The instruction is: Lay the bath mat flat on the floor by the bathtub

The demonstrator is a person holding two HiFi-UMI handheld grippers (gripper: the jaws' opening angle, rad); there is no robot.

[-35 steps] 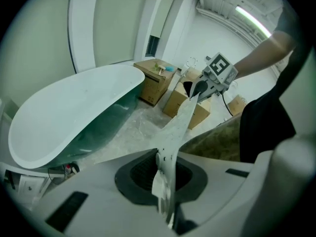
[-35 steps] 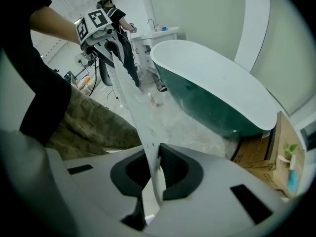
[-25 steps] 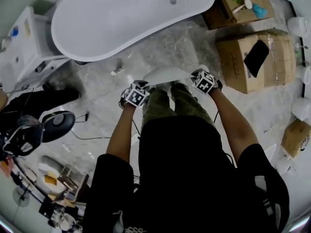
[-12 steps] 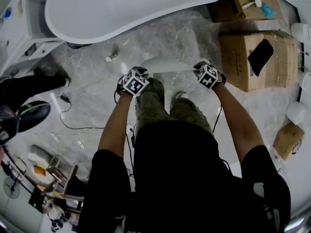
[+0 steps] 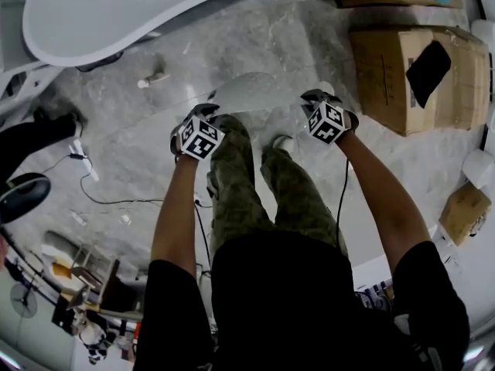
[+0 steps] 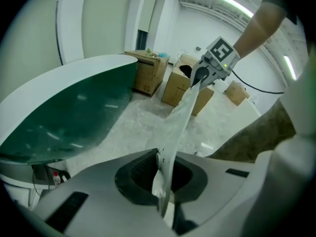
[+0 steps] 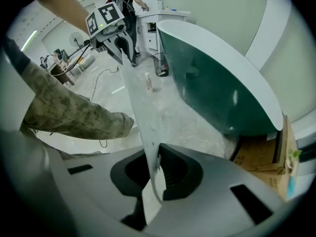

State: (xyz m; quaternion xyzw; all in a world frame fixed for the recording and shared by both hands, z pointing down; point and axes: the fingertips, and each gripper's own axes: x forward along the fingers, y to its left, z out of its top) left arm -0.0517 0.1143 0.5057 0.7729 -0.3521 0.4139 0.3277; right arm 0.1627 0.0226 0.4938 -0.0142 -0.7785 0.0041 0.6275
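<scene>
A pale grey bath mat (image 5: 251, 93) hangs stretched between my two grippers above the marbled floor, a short way in front of the white bathtub (image 5: 100, 18). My left gripper (image 5: 207, 120) is shut on the mat's left edge, and the mat (image 6: 180, 125) runs out from its jaws to the other gripper. My right gripper (image 5: 315, 105) is shut on the right edge, with the mat (image 7: 138, 107) pinched thin between its jaws. Both grippers point steeply down. The tub's dark outer wall (image 7: 217, 88) lies just beyond the mat.
Cardboard boxes (image 5: 410, 76) stand to the right of the mat. A small bottle (image 5: 151, 79) and cables (image 5: 85, 168) lie on the floor at the left. My camouflage-trousered legs (image 5: 240, 184) are right behind the mat. A cabinet and a person's dark leg (image 5: 31, 141) sit at the far left.
Both grippers have come down toward the floor with the mat held between them. I have bent lower, so the tub has slid toward the top of the head view.
</scene>
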